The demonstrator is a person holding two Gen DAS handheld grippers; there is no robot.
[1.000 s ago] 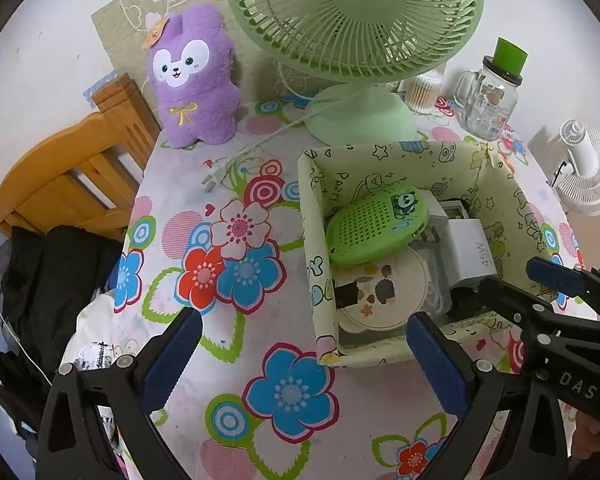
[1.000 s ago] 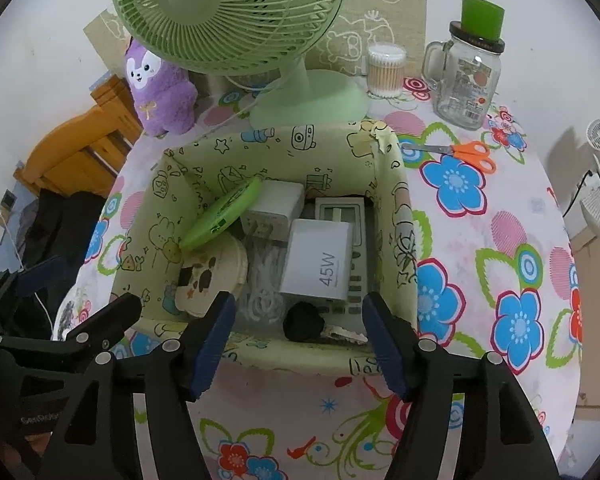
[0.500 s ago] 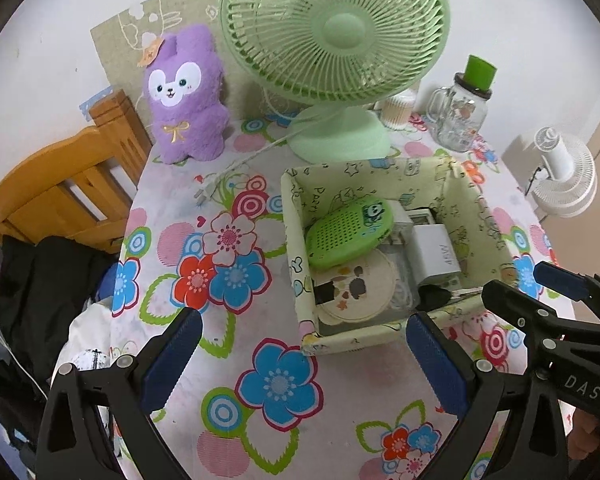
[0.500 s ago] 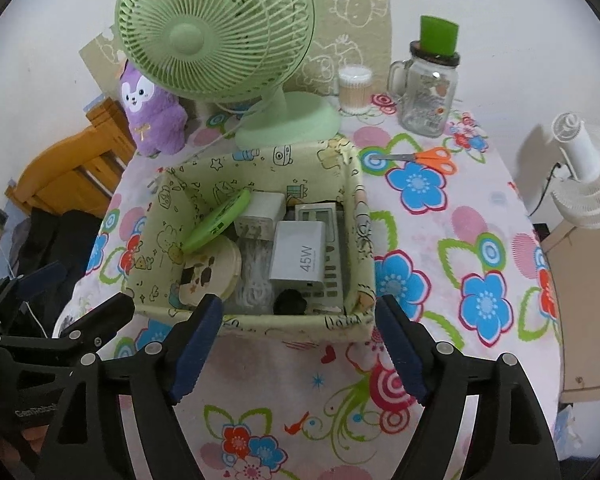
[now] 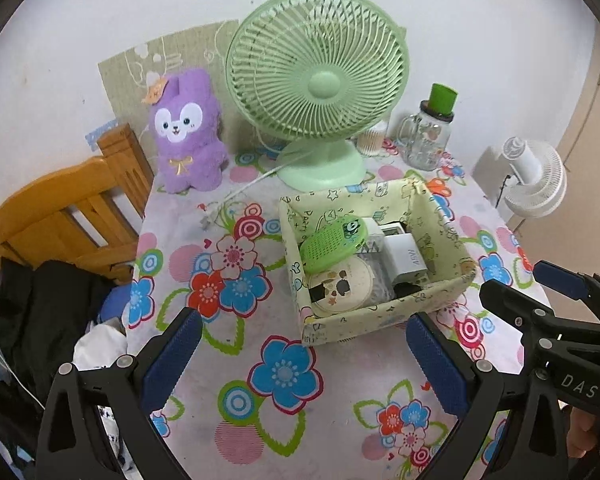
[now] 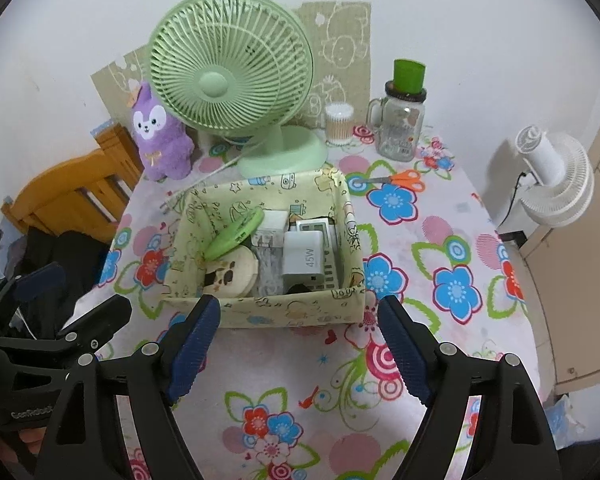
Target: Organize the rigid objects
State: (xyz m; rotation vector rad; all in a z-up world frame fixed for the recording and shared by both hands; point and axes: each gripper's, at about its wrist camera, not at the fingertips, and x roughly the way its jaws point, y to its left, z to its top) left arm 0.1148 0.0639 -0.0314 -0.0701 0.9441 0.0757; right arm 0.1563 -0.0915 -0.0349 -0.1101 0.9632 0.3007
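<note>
A pale green patterned storage box (image 5: 384, 318) (image 6: 292, 314) stands on the floral table. It holds a green oval case (image 5: 334, 243) (image 6: 234, 233), a round cream compact (image 5: 342, 288) (image 6: 232, 274), a white 45W charger (image 5: 406, 258) (image 6: 304, 258) and other small items. My left gripper (image 5: 304, 360) is open and empty, above the table in front of the box. My right gripper (image 6: 300, 350) is open and empty, just in front of the box's near wall. Orange scissors (image 6: 396, 179) lie right of the box.
A green desk fan (image 5: 318, 92) (image 6: 228, 80), a purple plush (image 5: 186, 132) (image 6: 158, 136), a glass jar with green lid (image 5: 428, 136) (image 6: 402, 120) and a cotton swab tub (image 6: 339, 124) stand at the back. A wooden chair (image 5: 60, 216) is left, a white fan (image 6: 556, 184) right.
Both grippers have pulled back and up from the box, so it looks smaller and farther. Both stayed open and empty. The box's contents have not moved.
</note>
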